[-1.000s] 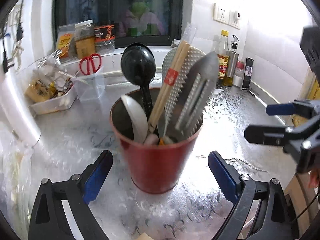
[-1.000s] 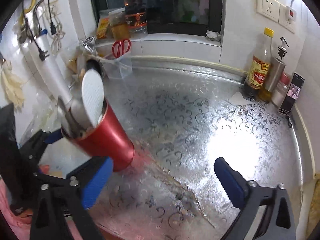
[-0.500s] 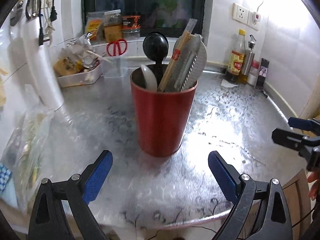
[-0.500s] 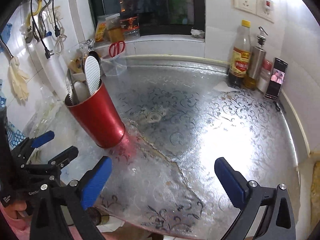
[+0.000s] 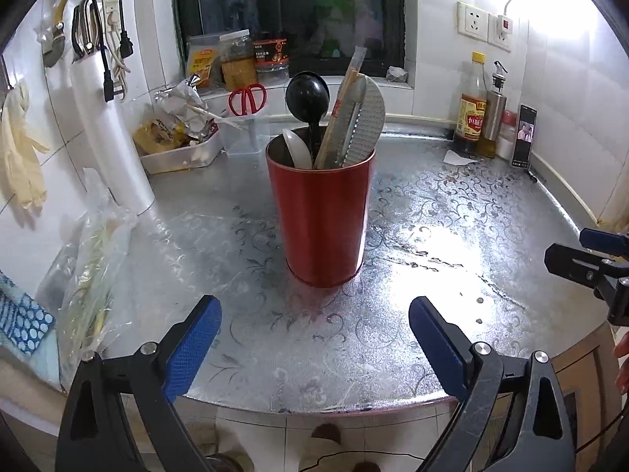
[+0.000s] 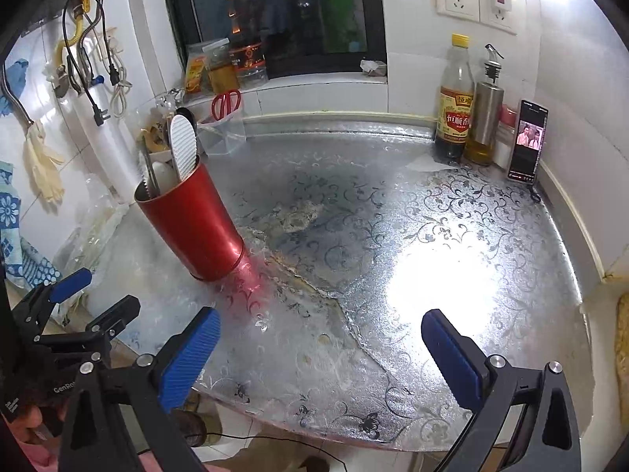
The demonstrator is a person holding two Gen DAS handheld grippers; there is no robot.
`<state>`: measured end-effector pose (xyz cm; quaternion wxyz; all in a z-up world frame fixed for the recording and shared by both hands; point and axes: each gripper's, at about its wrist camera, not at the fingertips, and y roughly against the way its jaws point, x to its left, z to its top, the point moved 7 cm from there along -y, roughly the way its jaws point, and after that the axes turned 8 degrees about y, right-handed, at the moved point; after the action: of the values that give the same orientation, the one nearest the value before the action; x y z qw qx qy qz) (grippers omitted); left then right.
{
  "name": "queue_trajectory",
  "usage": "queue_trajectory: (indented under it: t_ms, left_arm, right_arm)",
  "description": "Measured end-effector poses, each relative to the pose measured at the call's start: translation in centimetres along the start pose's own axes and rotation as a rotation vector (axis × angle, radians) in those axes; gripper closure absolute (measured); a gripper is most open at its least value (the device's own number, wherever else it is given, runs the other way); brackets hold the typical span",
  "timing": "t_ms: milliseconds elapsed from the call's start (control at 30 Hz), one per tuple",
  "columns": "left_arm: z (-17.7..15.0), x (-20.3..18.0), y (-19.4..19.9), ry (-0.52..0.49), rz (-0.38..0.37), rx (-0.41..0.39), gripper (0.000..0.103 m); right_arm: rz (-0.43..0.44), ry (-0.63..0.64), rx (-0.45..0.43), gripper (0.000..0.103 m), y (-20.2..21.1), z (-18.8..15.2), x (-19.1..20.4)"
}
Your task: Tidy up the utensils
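With both tongs (image 5: 314,338) (image 6: 320,348) gaping empty: standing upright beyond the left pair, nearer than right, red cup (image 5: 320,220).

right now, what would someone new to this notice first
The red cup in the middle of the silver counter, stuffed with a black ladle, chopsticks and a white paddle. Next, both tongs, left and right, gaping empty at the counter's near edge. Then the lit phone propped in the far right corner beside the bottles.
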<state>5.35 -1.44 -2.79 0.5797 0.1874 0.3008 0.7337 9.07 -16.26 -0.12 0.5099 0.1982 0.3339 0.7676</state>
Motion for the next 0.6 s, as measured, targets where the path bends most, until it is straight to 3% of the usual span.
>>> queue_trajectory:
  t_ms: [600]
  left_arm:
    - [-0.7,-0.6,1.5,-0.002,-0.002,-0.016,0.007]
  right_arm:
    - [-0.004,0.008,0.003,0.000,0.7,-0.8,0.0]
